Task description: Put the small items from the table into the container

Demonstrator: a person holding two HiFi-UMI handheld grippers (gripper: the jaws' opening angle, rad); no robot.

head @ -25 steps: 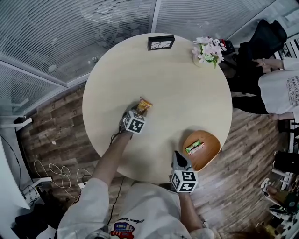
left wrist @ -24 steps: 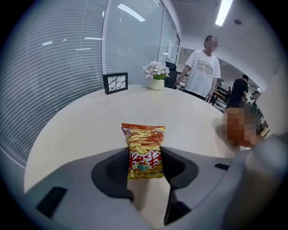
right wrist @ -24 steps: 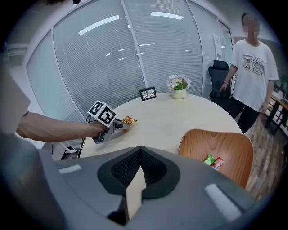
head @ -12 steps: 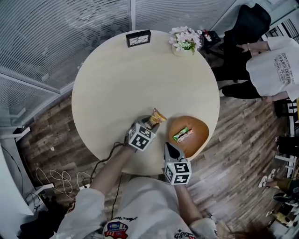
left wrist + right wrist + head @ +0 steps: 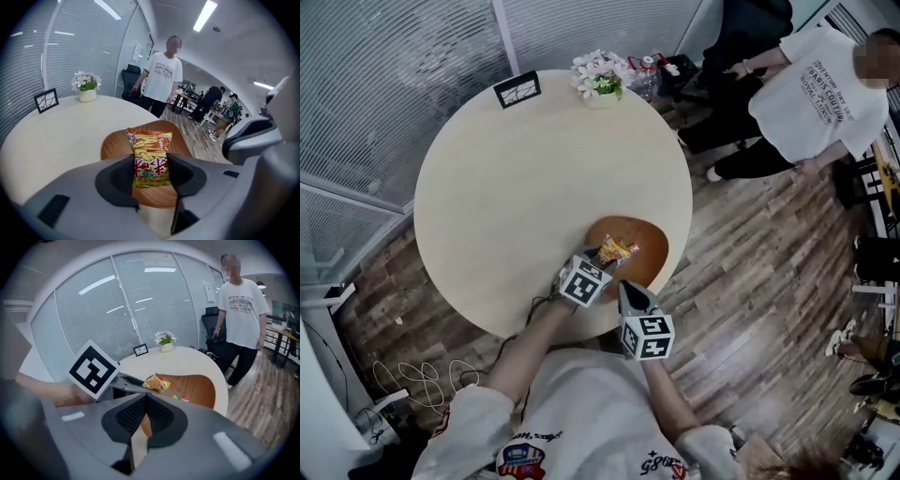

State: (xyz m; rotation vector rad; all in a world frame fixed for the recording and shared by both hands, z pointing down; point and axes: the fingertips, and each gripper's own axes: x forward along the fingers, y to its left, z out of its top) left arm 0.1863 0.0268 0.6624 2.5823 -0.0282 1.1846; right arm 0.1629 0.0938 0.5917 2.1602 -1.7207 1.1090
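In the head view, a pot of pale flowers [image 5: 602, 82] stands at 12 o'clock, with a small black picture frame [image 5: 517, 89] near it at 11 o'clock. A person in a white T-shirt [image 5: 811, 89] stands at 2 o'clock on the wood-plank floor [image 5: 750, 281]. Slatted glass walls [image 5: 384, 66] fill 10 o'clock, and loose cables [image 5: 403, 380] lie at 8 o'clock

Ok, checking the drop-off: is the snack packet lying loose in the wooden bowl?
No, the left gripper is shut on the snack packet, holding it over the wooden bowl.
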